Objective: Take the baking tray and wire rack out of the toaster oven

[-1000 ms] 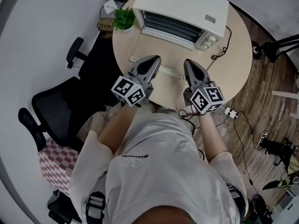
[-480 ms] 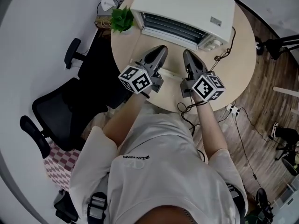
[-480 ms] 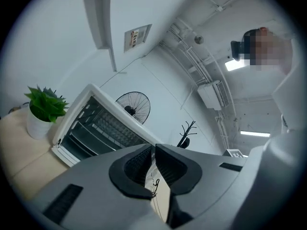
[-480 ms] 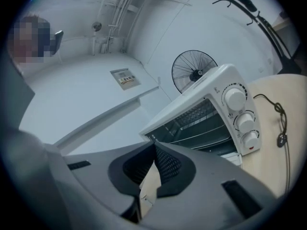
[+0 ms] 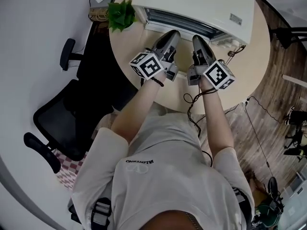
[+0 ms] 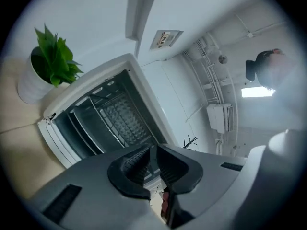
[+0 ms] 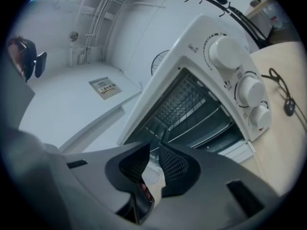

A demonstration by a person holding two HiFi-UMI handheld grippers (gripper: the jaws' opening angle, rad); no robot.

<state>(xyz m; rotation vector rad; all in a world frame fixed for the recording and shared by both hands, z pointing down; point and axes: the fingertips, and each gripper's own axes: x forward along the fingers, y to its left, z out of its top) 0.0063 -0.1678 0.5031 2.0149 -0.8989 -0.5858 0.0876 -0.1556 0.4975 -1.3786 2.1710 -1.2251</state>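
Note:
A white toaster oven (image 5: 192, 4) stands open at the table's far side. Inside it I see the wire rack (image 6: 103, 114) and, beside it in this rolled view, the dark baking tray (image 6: 79, 126). The right gripper view also shows the wire rack (image 7: 199, 116) and, under it, the baking tray (image 7: 218, 135). My left gripper (image 5: 171, 36) and right gripper (image 5: 197, 40) hover side by side just before the oven mouth. The left gripper's (image 6: 152, 159) jaws have just been opening to a narrow gap with nothing in it. So have the right gripper's (image 7: 154, 159).
A potted plant (image 5: 120, 14) stands left of the oven on the round table (image 5: 129, 47). Three knobs (image 7: 240, 85) line the oven's right side, with a black cable (image 7: 280, 87) on the table beside them. An office chair (image 5: 62, 114) sits left of the table.
Both grippers have travelled forward across the table from its near edge to the oven mouth, rolling as they went. The oven now sits closer in the head view.

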